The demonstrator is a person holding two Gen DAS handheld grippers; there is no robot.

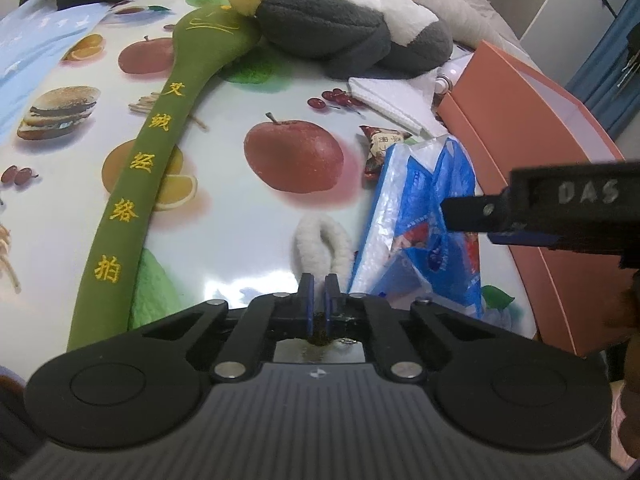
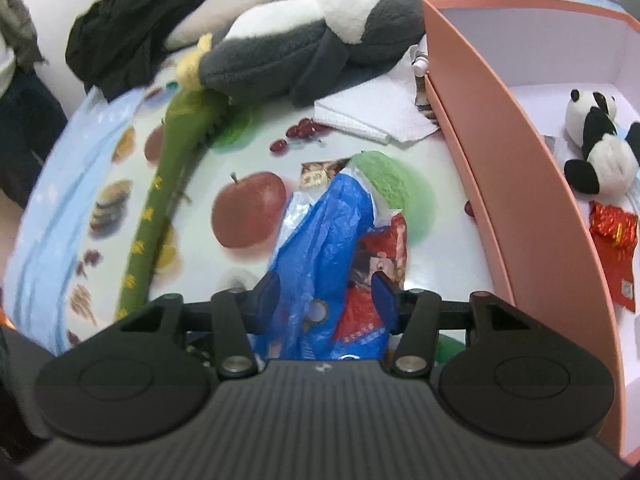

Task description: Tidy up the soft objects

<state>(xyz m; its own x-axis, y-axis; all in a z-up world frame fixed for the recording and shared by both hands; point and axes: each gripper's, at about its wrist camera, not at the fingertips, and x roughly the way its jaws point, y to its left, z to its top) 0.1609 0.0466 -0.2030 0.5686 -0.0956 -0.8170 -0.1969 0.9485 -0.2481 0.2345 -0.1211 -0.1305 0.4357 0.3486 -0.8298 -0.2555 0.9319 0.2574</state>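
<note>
My left gripper (image 1: 319, 285) is shut on a small white fluffy soft item (image 1: 320, 236) that lies on the fruit-print tablecloth (image 1: 248, 236). A crumpled blue plastic bag (image 1: 424, 216) lies just right of it. My right gripper (image 2: 326, 290) stands open over that blue bag (image 2: 328, 232), which passes loosely between its fingers. One right finger (image 1: 468, 214) shows from the side in the left wrist view. A long green plush stick with yellow characters (image 1: 136, 184) (image 2: 148, 216) runs along the left. A grey and white penguin plush (image 1: 340, 28) (image 2: 280, 52) lies at the back.
A pink open box (image 1: 540, 128) (image 2: 500, 140) stands on the right, holding a panda plush (image 2: 596, 148) and a red packet (image 2: 614, 236). Folded white tissue (image 1: 384, 100) and a snack packet (image 1: 376, 148) lie near the box. Black clothing (image 2: 132, 12) is piled at the back left.
</note>
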